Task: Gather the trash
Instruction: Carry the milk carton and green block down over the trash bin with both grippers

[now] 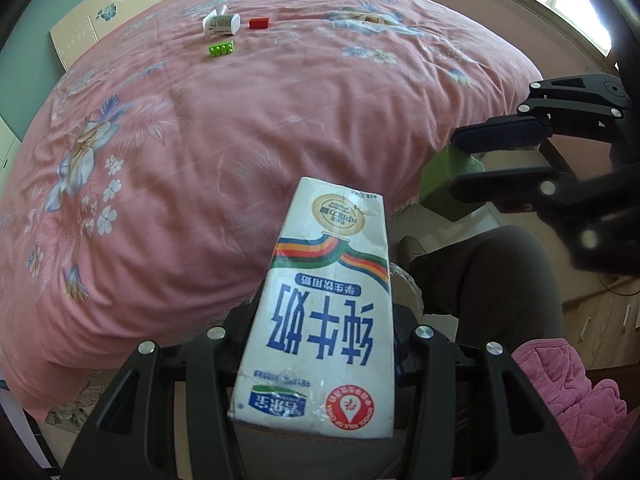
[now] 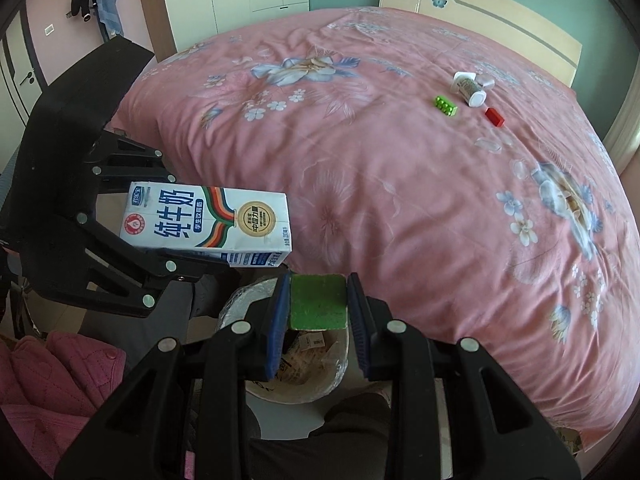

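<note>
Milk carton (image 2: pixel 208 222) held in left gripper (image 2: pixel 188 256): big blue "纯牛奶"; smaller banner "学生饮用奶"; gold round seal "中国力量"; red round badge w/ "SCHOOL MILK OF CHINA". Small bottle (image 2: pixel 470 90) far on bed: label too small to read.

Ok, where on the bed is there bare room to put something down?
The pink bedspread is bare across its middle and near edge. The crowded spot is near the headboard: white bottle, green brick and red block.
</note>
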Action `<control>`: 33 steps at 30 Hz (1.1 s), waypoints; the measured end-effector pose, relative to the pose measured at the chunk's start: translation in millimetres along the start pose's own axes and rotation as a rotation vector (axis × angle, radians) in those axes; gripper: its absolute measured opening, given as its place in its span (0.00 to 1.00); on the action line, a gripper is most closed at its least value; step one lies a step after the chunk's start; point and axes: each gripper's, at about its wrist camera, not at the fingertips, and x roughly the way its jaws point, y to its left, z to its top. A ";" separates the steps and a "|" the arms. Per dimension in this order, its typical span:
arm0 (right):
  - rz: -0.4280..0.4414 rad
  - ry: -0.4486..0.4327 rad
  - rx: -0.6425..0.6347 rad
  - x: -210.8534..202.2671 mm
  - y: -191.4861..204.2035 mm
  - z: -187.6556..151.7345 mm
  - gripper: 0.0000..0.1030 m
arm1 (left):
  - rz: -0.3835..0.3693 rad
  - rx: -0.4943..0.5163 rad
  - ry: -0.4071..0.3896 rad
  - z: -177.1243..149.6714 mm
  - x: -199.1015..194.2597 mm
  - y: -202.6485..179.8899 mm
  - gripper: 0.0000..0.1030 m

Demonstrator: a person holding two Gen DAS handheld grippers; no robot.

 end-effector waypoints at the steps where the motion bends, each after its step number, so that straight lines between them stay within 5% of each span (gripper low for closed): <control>1: 0.004 0.014 0.002 8.1 1.3 -4.8 0.30 | -0.007 -0.004 0.013 -3.8 7.4 -0.9 0.49; 23: 0.066 0.263 0.151 172.6 3.5 -87.7 0.30 | -0.134 -0.213 0.285 -71.4 166.9 14.1 0.49; 33: 0.078 0.384 0.200 238.4 8.6 -109.9 0.30 | -0.134 -0.311 0.359 -82.8 221.2 28.0 0.49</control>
